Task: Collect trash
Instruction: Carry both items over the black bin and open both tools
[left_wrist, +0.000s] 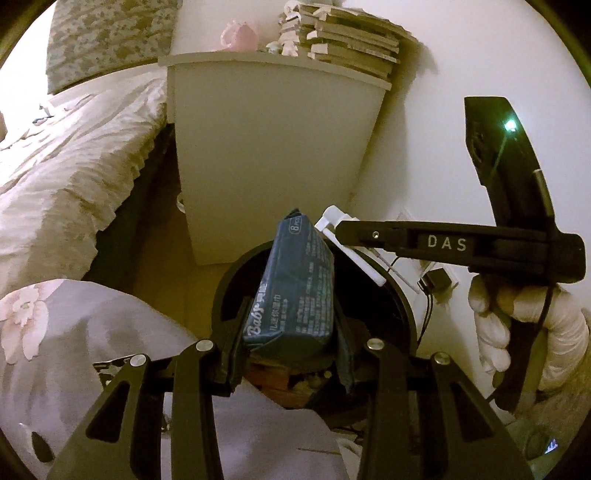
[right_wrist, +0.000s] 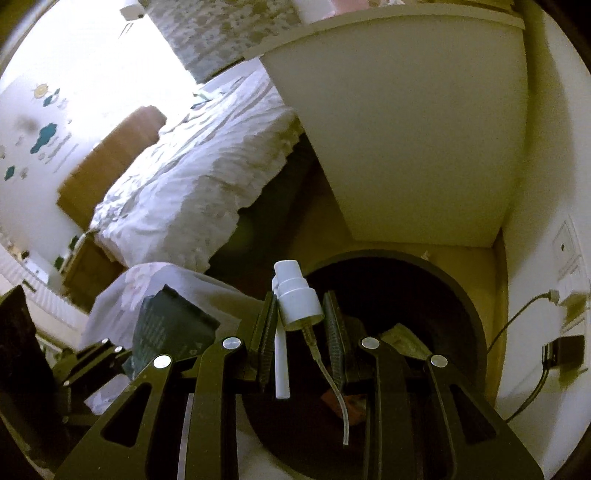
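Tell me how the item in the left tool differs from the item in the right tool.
The wet-wipes pack is dark blue, soft and flat with printed text; the spray pump head is white hard plastic with a thin clear tube hanging below. The pack fills the left tool; the pump is narrow and sits between the pads of the right tool. Both are held over the black trash bin.

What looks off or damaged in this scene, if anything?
The books stacked on the white cabinet have torn, ragged covers and sit unevenly. Otherwise nothing is spilled: the left gripper holds a wipes pack and the right gripper a spray pump head, both over the black bin.
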